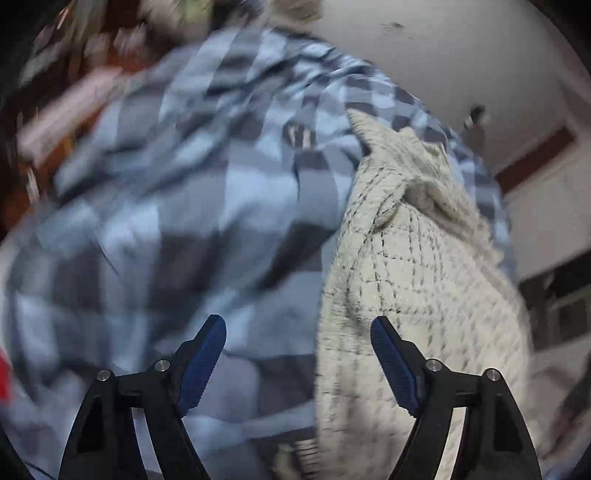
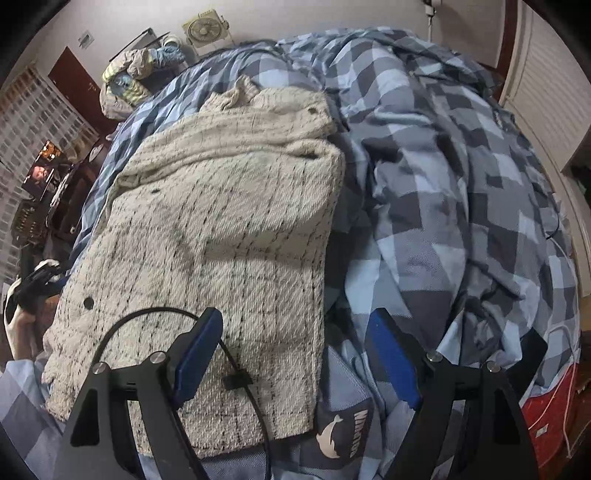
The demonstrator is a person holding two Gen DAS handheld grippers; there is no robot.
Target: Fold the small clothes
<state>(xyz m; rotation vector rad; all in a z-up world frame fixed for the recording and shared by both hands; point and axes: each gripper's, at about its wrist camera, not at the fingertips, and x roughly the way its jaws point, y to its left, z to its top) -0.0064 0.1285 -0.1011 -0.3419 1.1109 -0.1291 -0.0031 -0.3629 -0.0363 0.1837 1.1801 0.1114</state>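
Observation:
A cream knit cardigan (image 2: 229, 229) with thin black grid lines lies folded on a blue checked duvet (image 2: 443, 184). My right gripper (image 2: 295, 332) hangs open above the cardigan's near right edge, and nothing is pressed between its blue pads (image 2: 199, 350). The left wrist view is blurred. In it the same cardigan (image 1: 417, 280) shows bunched at the right, with the duvet (image 1: 177, 206) filling the left. My left gripper (image 1: 299, 350) stands open over the line where cardigan and duvet meet, with nothing between its pads.
A black cable (image 2: 243, 369) loops across the right gripper's left finger. A dark cushion with a dolphin print (image 2: 343, 432) lies near the front edge. A pile of clothes (image 2: 136, 77) and a fan (image 2: 205, 31) sit at the back. Something red (image 2: 546, 417) lies at the right.

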